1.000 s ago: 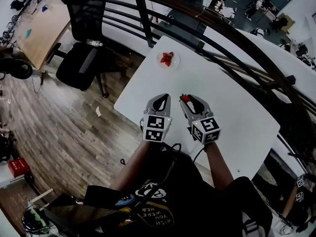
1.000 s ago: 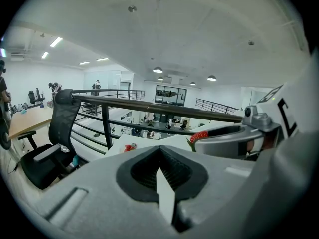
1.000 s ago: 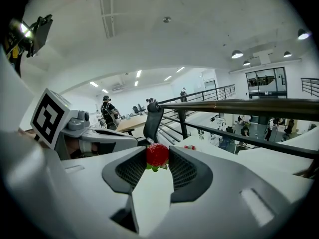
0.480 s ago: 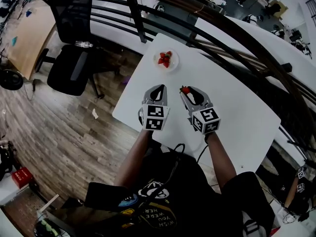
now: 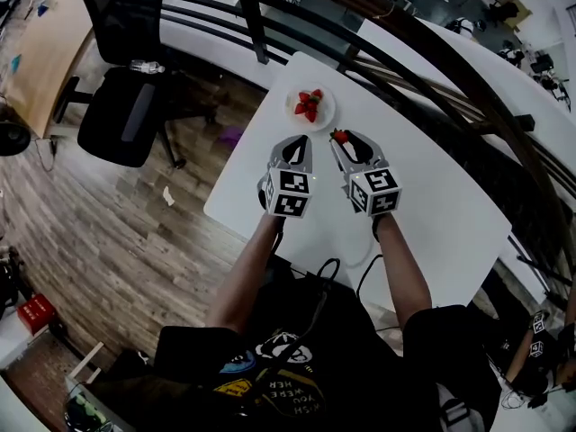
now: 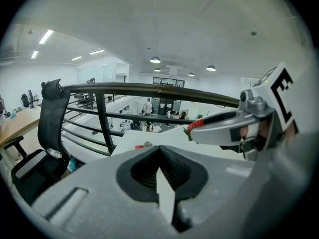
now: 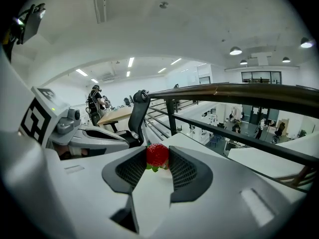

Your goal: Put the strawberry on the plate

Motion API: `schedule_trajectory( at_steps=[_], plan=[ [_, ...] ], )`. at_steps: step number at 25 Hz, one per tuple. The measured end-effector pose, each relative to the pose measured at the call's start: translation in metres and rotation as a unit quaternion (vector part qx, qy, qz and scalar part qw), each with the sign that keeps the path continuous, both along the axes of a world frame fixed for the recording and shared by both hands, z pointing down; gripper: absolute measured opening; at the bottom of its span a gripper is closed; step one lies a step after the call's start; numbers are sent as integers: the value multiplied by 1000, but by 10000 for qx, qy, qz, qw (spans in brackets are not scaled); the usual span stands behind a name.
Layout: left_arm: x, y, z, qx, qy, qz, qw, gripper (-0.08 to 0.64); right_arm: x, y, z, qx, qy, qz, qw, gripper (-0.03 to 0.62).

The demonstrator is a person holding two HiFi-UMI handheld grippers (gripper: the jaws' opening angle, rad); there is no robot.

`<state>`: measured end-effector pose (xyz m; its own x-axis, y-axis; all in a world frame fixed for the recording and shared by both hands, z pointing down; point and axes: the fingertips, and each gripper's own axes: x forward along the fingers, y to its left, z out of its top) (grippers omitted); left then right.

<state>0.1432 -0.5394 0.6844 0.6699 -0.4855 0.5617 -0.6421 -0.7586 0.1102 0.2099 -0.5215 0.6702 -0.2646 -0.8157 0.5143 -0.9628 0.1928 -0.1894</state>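
Over the white table, we keep our right gripper clenched on a strawberry. The red fruit is pinched between the ribbed pads at the very tips, green leaves underneath. It sits near the plate but apart from it. The plate stands by the table's far edge and carries other strawberries. Our left gripper hovers just beside the right one, jaws pressed together with nothing between them. A black office chair stands on the wood floor to the left.

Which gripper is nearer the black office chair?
Left. The left gripper is over the table, toward the office chair; the right gripper, gripping a strawberry, is beyond it.
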Motion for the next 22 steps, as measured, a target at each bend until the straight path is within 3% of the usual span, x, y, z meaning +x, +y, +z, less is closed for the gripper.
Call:
schedule_trajectory(
  at_steps=[11,22],
  plan=[
    [12,-40,48,-136,-364,162,9991,5,13,-54,72,-365,177,-77,9991,140],
    [6,-42,67,-524,-419,-2,9977,5,29,-94,135,-781,526,-110,9955,140]
  ],
)
